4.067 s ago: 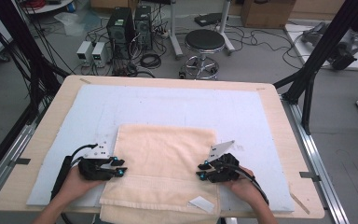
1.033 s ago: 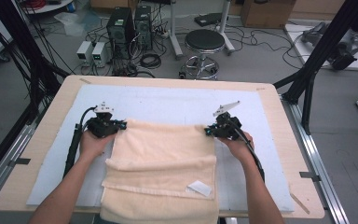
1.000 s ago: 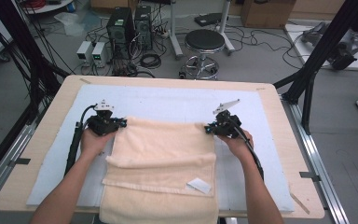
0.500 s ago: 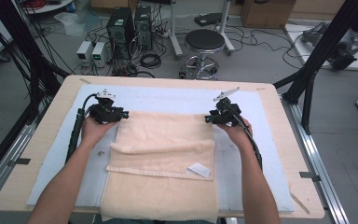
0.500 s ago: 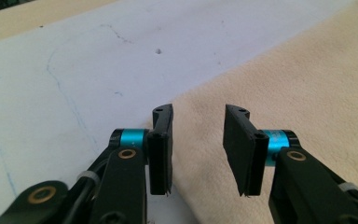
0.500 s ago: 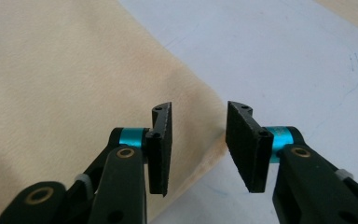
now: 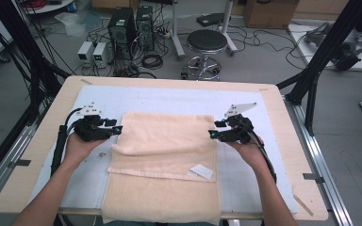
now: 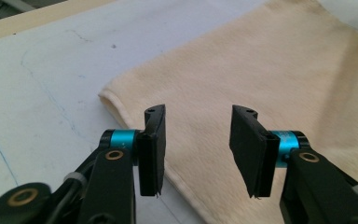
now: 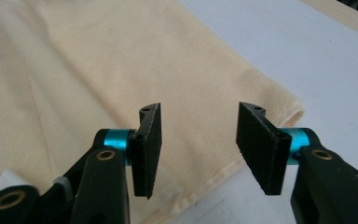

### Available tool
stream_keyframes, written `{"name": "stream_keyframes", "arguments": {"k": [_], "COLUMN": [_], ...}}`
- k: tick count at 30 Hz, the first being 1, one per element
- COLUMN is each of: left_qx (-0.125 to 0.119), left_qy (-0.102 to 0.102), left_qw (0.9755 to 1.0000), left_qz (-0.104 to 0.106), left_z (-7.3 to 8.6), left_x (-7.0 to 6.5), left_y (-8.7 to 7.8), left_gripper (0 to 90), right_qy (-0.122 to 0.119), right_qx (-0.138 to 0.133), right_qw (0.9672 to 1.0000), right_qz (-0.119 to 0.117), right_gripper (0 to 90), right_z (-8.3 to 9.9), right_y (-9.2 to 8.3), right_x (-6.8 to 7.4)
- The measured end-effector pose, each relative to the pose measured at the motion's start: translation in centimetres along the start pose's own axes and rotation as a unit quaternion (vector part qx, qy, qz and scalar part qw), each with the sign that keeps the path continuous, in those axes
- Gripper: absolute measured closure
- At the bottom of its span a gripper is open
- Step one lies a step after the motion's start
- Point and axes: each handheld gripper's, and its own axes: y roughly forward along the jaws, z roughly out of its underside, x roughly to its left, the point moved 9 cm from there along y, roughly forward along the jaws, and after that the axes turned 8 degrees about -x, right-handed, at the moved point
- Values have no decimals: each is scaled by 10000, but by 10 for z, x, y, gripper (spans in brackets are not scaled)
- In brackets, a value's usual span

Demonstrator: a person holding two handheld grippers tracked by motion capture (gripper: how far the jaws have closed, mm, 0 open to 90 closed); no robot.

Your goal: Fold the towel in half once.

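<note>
A cream towel (image 7: pixel 165 141) lies folded on the pale mat (image 7: pixel 179 96); its upper layer ends short of the lower layer (image 7: pixel 162 200), and a white label (image 7: pixel 201 171) shows near the fold's front right. My left gripper (image 7: pixel 116 130) sits at the towel's left edge and my right gripper (image 7: pixel 212 134) at its right edge. In the left gripper view the gripper (image 8: pixel 198 149) stands open above the towel's (image 8: pixel 270 70) hem. In the right gripper view the gripper (image 9: pixel 198 149) is open over the towel's (image 9: pixel 98 60) corner. Both pairs of jaws have just been opening, with nothing pinched between them.
The mat covers most of the wooden table (image 7: pixel 285 127), and the towel's lower layer hangs over the front edge. Behind the table stand a round stool (image 7: pixel 207 42), computer towers (image 7: pixel 132 23) and cables on the floor. A black frame post (image 7: pixel 320 61) rises at the right.
Both grippers carried the towel's edge to the far side, folding it over. They have since let go, opened, and drawn back toward the person along the towel's sides.
</note>
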Motion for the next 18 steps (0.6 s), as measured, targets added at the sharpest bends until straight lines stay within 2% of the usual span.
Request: {"name": "stream_keyframes", "arguments": {"k": [2,3,4,5,7,10,11,12,14,18], "left_qx": [-79,-152,-140,-120,-200,-279,-302,-284,-282,-218], "left_qy": [46,-7,-10,71,195,234,228,325,386,469], "left_qw": [9999,9998,9996,9995,9992,9985,9984,9980,9975,9971], "left_qz": [42,164,230,268,299,397,428,463,513,561], "left_z": [1,2,3,4,7,12,15,19,25,35], "left_x": [-6,-13,-17,-21,-29,-41,-46,-51,-59,-71], "left_y": [-8,-13,-16,-20,-28,-37,-39,-41,-43,-42], "left_gripper": [527,504,473,460,456,449,444,436,433,418], "right_qy": [41,64,11,-6,-118,-215,-222,-260,-310,-414], "right_qx": [-110,-168,-120,-61,-226,-286,-276,-275,-250,-151], "right_qw": [9999,9998,9998,9999,9996,9991,9991,9989,9986,9982], "right_qz": [-56,-81,-136,-143,-158,-240,-230,-273,-334,-408], "right_gripper": [467,464,441,434,451,451,451,450,450,448], "right_z": [2,3,5,5,4,5,7,10,15,29], "right_y": [-7,-9,-13,-15,-22,-29,-30,-31,-31,-28], "right_x": [9,13,18,22,32,44,48,52,60,74]}}
